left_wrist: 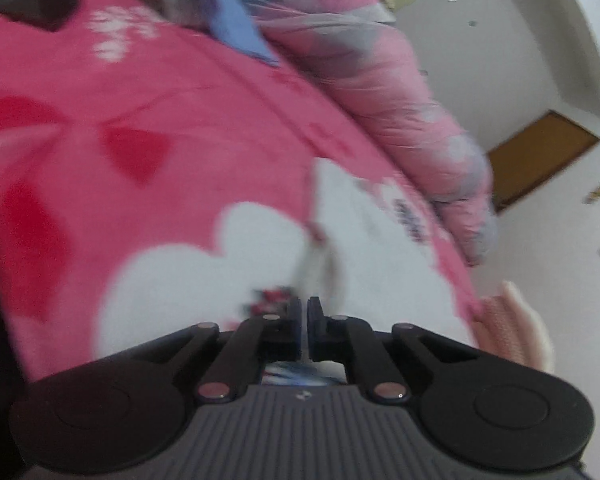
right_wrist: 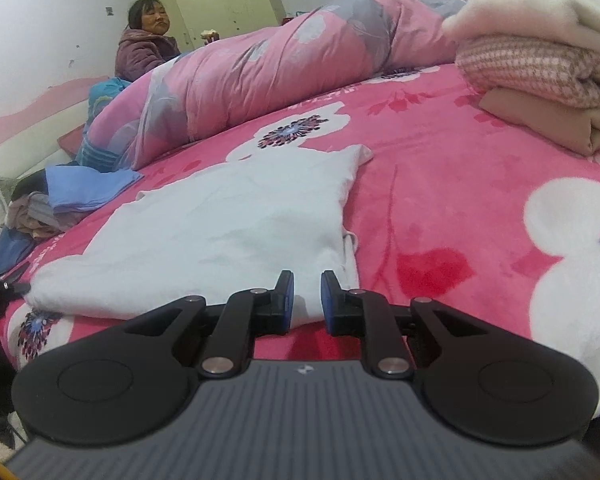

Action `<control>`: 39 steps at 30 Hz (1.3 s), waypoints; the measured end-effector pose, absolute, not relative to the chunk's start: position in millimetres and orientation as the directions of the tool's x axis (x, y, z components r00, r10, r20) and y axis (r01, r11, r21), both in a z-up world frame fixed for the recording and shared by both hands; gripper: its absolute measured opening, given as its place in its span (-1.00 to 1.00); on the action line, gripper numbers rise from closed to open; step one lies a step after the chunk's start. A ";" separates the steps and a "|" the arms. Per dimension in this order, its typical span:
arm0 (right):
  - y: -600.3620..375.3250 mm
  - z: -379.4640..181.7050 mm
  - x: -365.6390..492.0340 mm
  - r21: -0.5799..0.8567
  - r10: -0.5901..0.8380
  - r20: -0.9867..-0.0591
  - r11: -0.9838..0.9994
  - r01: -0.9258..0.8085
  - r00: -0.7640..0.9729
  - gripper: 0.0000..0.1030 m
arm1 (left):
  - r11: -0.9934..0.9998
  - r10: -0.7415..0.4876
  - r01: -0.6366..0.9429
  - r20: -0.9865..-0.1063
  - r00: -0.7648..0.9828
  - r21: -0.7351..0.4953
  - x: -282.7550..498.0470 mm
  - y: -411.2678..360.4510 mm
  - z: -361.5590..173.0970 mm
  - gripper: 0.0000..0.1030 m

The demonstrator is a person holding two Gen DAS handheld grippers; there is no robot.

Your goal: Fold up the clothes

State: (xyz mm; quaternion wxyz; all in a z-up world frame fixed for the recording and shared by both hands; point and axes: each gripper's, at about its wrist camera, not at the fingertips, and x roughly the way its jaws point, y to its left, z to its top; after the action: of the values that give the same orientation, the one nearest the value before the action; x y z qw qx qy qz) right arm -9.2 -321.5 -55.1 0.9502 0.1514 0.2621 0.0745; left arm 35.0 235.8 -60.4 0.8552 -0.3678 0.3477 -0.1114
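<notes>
While the white garment point(right_wrist: 236, 216) lies spread flat on the pink floral blanket point(right_wrist: 440, 200), the right gripper point(right_wrist: 307, 296) clamps its near hem. The left gripper point(left_wrist: 304, 312) is pressed together on a thin white fold of cloth, blurred. At two o'clock sit folded clothes point(right_wrist: 548, 80); at twelve, a pink quilt point(right_wrist: 260, 64); at ten, a seated person point(right_wrist: 144, 52).

No legible text: dark lettering on the pink blanket point(left_wrist: 180, 92) too blurred.
</notes>
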 end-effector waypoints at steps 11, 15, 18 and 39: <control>-322.7 -56.4 -5.6 0.336 0.210 -0.486 0.941 -0.040 0.848 -0.71 | 0.852 -0.448 0.179 -0.506 0.737 -0.492 17.1 223.7 -36.7 0.05; -319.9 -54.7 -6.1 0.330 0.209 -0.488 0.943 -0.042 0.847 -0.67 | 0.922 -0.359 0.373 -0.578 0.733 -0.100 9.4 171.5 -28.4 0.09; -319.3 -53.1 -6.0 0.325 0.204 -0.489 0.945 -0.039 0.848 -0.64 | 0.891 -0.316 0.448 -0.607 0.729 0.074 9.4 146.3 -35.9 0.04; -315.7 -56.4 -2.0 0.340 0.210 -0.494 0.940 -0.034 0.844 -0.57 | 0.819 -0.141 0.421 -0.576 0.805 0.389 9.2 138.9 -43.6 -0.66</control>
State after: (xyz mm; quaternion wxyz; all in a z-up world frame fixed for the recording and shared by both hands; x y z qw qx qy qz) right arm -2.0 -315.7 -56.4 0.9465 0.1613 0.2720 0.0645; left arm 9.2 138.9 -43.6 0.9144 0.2581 0.2714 -0.1538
